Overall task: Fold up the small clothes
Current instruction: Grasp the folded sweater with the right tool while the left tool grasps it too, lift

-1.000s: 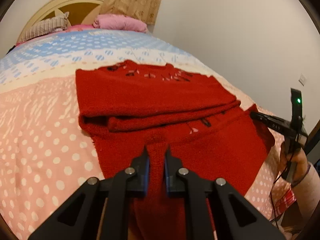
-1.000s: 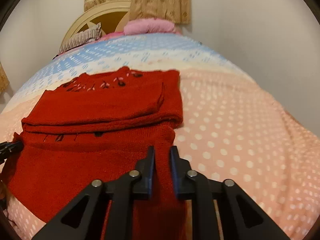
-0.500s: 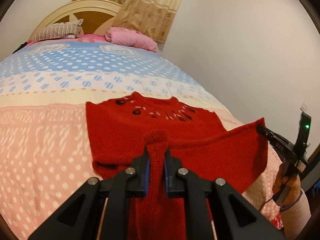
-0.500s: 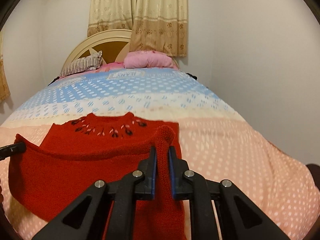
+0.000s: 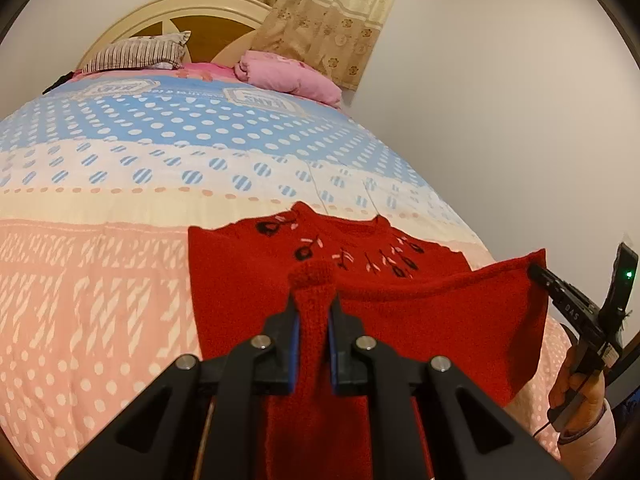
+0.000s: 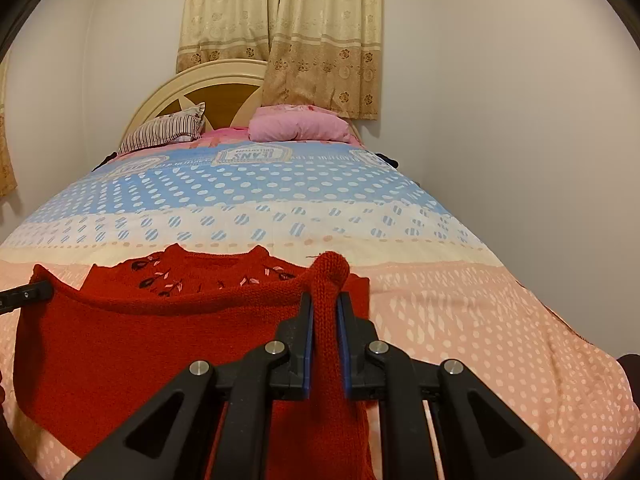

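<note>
A red knitted sweater (image 5: 240, 272) with dark embroidered flowers at the neck lies on the bed, its collar end away from me. My left gripper (image 5: 314, 308) is shut on one corner of its bottom hem. My right gripper (image 6: 325, 308) is shut on the other hem corner. The hem (image 6: 168, 300) hangs stretched in the air between the two grippers, above the sweater's upper part. In the left wrist view the right gripper (image 5: 538, 274) shows at the far right, held by a hand (image 5: 576, 396). The left gripper's tip (image 6: 28, 294) shows at the left edge of the right wrist view.
The bed's quilt (image 6: 460, 320) is pink with white dots near me, then cream and blue further off. A striped pillow (image 6: 164, 130) and a pink pillow (image 6: 296, 124) lie by the headboard (image 6: 208, 80). Curtains (image 6: 280, 32) hang behind. A white wall (image 5: 520, 120) runs along the right side.
Both grippers have risen and lifted the sweater's lower half off the bed. The hem went from lying flat to hanging taut above the embroidered chest part.
</note>
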`<state>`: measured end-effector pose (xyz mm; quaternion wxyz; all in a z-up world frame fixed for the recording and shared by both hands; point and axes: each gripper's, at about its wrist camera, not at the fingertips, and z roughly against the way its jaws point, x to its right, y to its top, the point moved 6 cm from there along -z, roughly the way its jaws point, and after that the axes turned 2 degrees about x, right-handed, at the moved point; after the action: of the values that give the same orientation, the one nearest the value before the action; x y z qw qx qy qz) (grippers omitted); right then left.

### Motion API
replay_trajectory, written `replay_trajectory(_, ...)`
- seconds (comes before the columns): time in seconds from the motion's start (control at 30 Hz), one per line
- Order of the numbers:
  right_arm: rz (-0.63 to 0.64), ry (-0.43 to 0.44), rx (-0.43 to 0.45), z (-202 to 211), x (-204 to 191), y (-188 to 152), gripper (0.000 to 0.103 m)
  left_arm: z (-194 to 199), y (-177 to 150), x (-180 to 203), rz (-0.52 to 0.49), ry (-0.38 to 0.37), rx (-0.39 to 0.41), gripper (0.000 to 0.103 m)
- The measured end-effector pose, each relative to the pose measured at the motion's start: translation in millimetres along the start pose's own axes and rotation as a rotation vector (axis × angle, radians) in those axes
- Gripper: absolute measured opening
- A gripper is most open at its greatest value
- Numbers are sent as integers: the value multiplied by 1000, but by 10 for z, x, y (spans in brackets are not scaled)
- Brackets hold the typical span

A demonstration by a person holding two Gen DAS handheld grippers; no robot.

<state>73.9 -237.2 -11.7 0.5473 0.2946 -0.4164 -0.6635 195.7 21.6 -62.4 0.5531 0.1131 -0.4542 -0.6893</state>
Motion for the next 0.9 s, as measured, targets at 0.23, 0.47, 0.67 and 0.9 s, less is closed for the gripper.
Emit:
replay_trajectory(0.23,22,-9,-2,-271,-58,121,10,-146,136,-66,-16,77,-7,12)
replay_trajectory(0.47,46,-27,-10,-556,-113,237,10,-338,267,-158,-28,131,-24,12)
replay_trajectory(0.67,49,-41,-17,-798,-142,342,10,-498,421,-204,-32,151,-20,12)
replay_trajectory(0.9,45,-62,-35,-1078,-159,404,10,-735,594,-316,-8,180,-28,12)
